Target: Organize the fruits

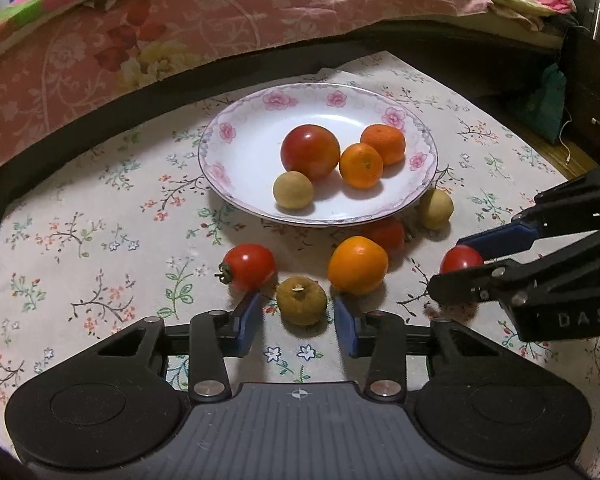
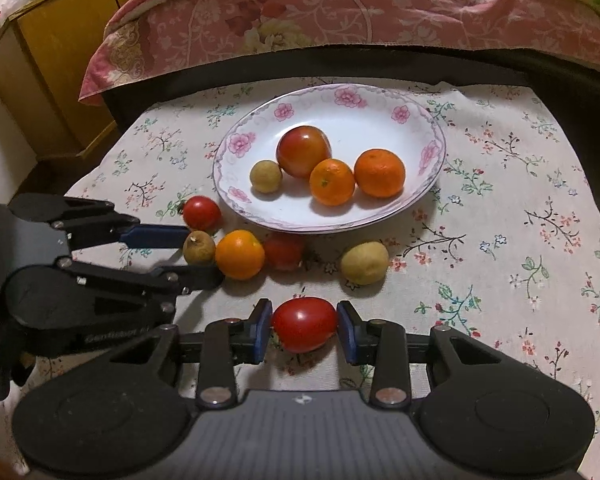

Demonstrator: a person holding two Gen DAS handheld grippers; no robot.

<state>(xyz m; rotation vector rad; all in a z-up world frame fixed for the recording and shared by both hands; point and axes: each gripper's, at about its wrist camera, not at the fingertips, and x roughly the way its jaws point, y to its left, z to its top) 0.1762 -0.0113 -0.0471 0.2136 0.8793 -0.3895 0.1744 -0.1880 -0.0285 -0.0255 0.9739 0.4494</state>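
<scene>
While a floral-printed tablecloth (image 2: 500,200) is spread under everything, the fruits are found in two groups, read here from left to right in the right wrist view. At the far left the left gripper (image 2: 198,254) is seen with its blue-padded jaws set either side of a small wrinkled tan-brown fruit (image 2: 198,247); in the left wrist view small gaps show between pads and fruit (image 1: 301,300), so the claw is not yet clenched on it. Just behind it a small red tomato with a green stem (image 2: 201,213) is laid on the cloth. Touching the wrinkled fruit on its right, a round orange citrus fruit (image 2: 239,254) is found, then a second red tomato (image 2: 284,252) partly shadowed under the plate's rim, then a smooth yellowish round fruit (image 2: 365,263) lying apart. Nearer the camera, an oval red tomato (image 2: 305,324) is grasped between the blue pads of the right gripper (image 2: 304,328). Behind all these, a white shallow ceramic plate with pink flowers on its rim (image 2: 240,144) is set, and in it a small tan fruit (image 2: 265,176), a large red tomato (image 2: 303,151) and two orange mandarins (image 2: 332,182) (image 2: 379,173) are gathered.
</scene>
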